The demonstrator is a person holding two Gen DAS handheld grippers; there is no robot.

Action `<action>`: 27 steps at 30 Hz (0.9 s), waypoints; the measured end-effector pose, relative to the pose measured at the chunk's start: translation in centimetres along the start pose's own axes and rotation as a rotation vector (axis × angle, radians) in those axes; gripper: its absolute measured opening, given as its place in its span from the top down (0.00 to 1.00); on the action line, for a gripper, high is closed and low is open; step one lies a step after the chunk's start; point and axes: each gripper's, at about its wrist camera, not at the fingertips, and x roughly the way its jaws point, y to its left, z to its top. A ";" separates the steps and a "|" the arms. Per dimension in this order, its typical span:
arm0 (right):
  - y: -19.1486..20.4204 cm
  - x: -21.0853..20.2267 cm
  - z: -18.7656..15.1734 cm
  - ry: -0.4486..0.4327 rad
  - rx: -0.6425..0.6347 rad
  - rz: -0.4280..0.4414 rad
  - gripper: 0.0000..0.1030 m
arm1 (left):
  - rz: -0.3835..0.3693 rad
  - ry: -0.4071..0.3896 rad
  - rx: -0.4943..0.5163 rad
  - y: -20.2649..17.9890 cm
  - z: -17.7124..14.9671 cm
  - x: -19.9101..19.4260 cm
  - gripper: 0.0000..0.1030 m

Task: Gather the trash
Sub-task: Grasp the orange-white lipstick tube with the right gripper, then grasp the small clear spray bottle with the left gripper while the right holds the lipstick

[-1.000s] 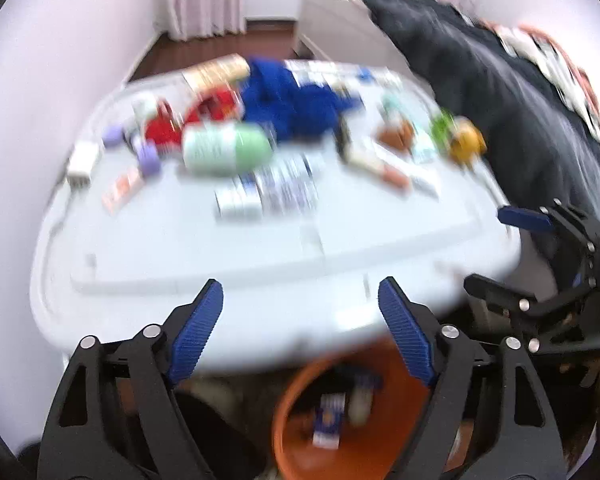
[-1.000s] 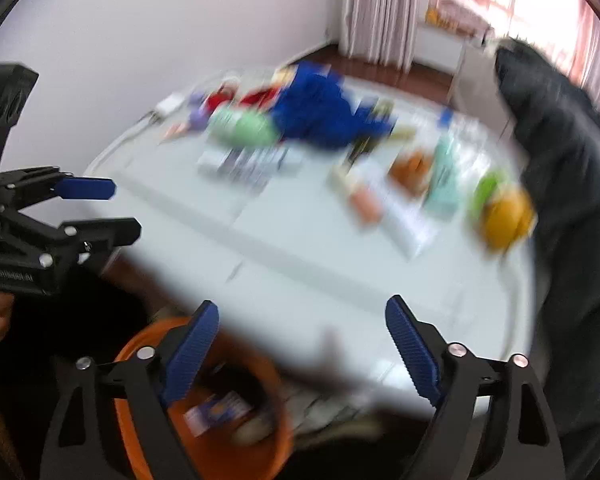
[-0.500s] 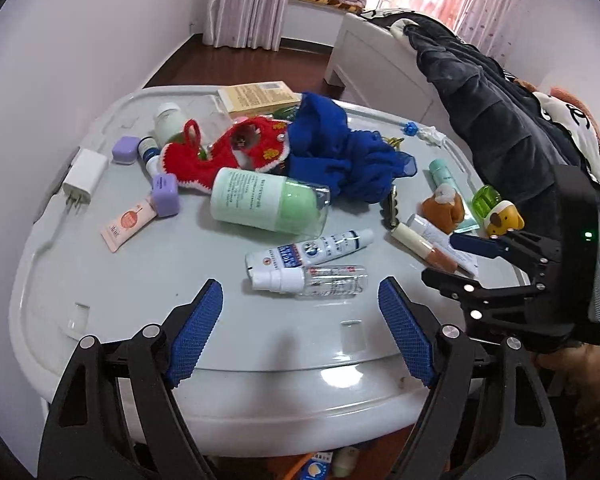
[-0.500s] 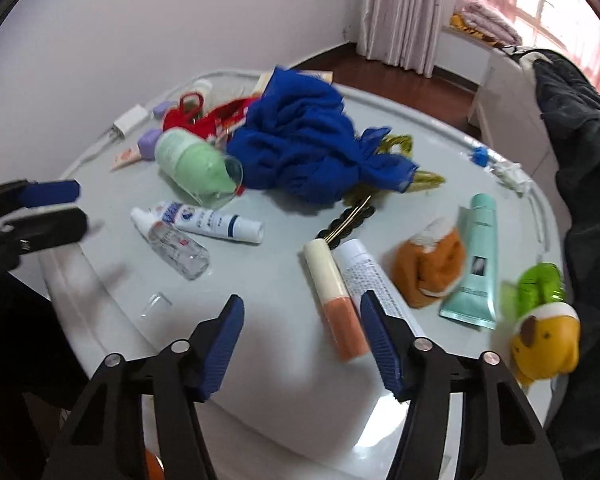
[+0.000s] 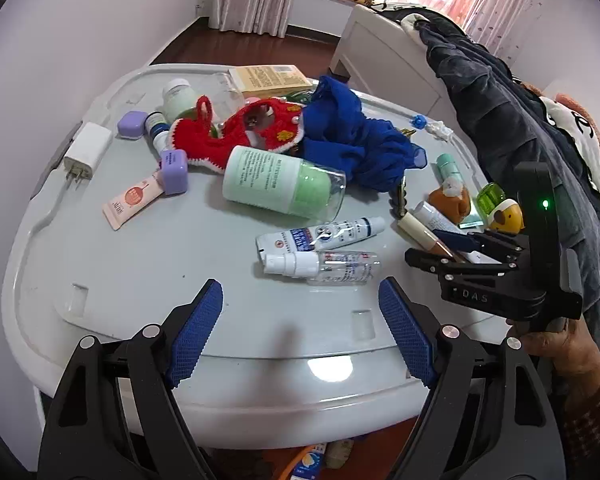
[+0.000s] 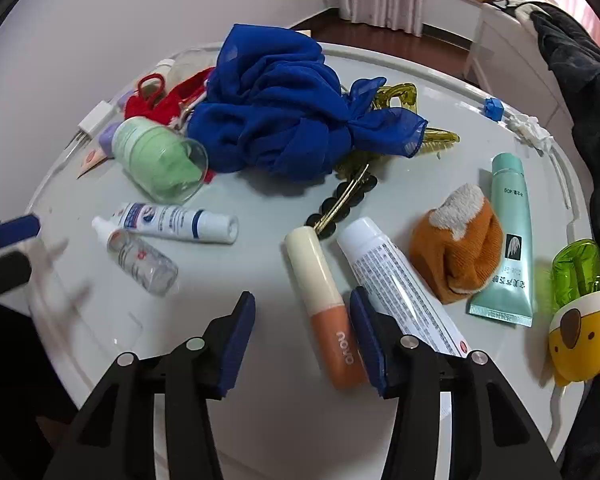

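While the right claw (image 6: pixel 302 340) is lowered steeply over the near edge of the pale grey surface (image 5: pixel 140 280), its blue pads are seen closing around a cream-and-peach tube (image 6: pixel 324 304). The tube lies between them with its peach end nearest, and one pad is almost against it; a firm grip cannot yet be confirmed. A white printed tube (image 6: pixel 396 280) lies just beside it, which probably explains the narrow, careful approach. The left claw (image 5: pixel 300 332) is held spread wide and empty above the surface's front edge, apparently kept ready for the next item. Just beyond it lie a clear spray bottle (image 5: pixel 324 266) and a blue-and-white tube (image 5: pixel 320 234), side by side. Farther back, a pale green bottle (image 5: pixel 276 184) rests on its side against a crumpled blue cloth (image 5: pixel 352 136) and a red knitted piece (image 5: pixel 236 132). At the far rim a yellow booklet (image 5: pixel 268 78) is seen. Below the near edge, part of an orange container (image 5: pixel 296 464) holding discarded items is glimpsed, likely the trash destination.
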 end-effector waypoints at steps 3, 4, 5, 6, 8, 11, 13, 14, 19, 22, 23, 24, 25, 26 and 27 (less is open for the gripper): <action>0.9 -0.5 -0.3 0.008 0.007 -0.010 0.79 | 0.008 0.002 -0.004 0.3 -0.1 0.0 0.24; 1.1 -0.5 -0.4 0.004 -0.003 -0.021 0.82 | 0.011 0.002 -0.008 0.5 -0.2 0.0 0.24; 1.6 -0.6 -0.7 -0.016 -0.026 -0.043 0.82 | 0.011 0.003 -0.011 0.6 -0.2 0.0 0.24; 1.6 -0.6 -1.0 -0.031 -0.035 -0.042 0.81 | 0.010 0.004 -0.018 0.7 -0.2 0.0 0.24; 1.0 -0.7 -1.1 -0.040 -0.027 -0.016 0.81 | 0.006 0.007 -0.025 0.8 -0.2 0.1 0.24; 0.5 -0.7 -1.2 -0.044 -0.026 -0.010 0.80 | 0.002 0.014 -0.017 0.6 -0.3 0.2 0.24; 1.1 -0.7 -1.0 -0.037 -0.041 -0.025 0.83 | 0.005 0.017 -0.010 0.5 -0.3 0.3 0.24; 1.3 -0.8 -0.9 -0.035 -0.039 -0.033 0.83 | 0.005 0.017 -0.012 0.5 -0.3 0.3 0.24; 1.9 -1.6 -0.8 -0.066 -0.024 -0.008 0.83 | 0.010 0.020 -0.007 0.6 -0.4 0.6 0.24; 1.8 -3.2 -0.7 -0.091 -0.013 0.011 0.83 | 0.006 0.010 0.023 0.4 -0.5 0.9 0.24; 1.7 -4.0 -0.8 -0.103 -0.008 0.024 0.83 | -0.003 0.004 0.033 0.3 -0.6 1.0 0.24; 1.5 -4.8 -0.8 -0.113 -0.001 0.040 0.83 | -0.034 0.002 0.057 0.0 -0.5 1.2 0.24; 1.4 -5.3 -0.9 -0.119 0.003 0.050 0.83 | -0.058 0.009 0.078 -0.2 -0.2 1.4 0.24; 1.2 -6.2 -1.0 -0.137 0.010 0.065 0.83 | -0.077 0.015 0.103 -0.6 0.0 1.5 0.24; 1.0 -6.8 -1.1 -0.148 0.012 0.074 0.83 | -0.097 0.017 0.145 -1.2 0.2 1.6 0.24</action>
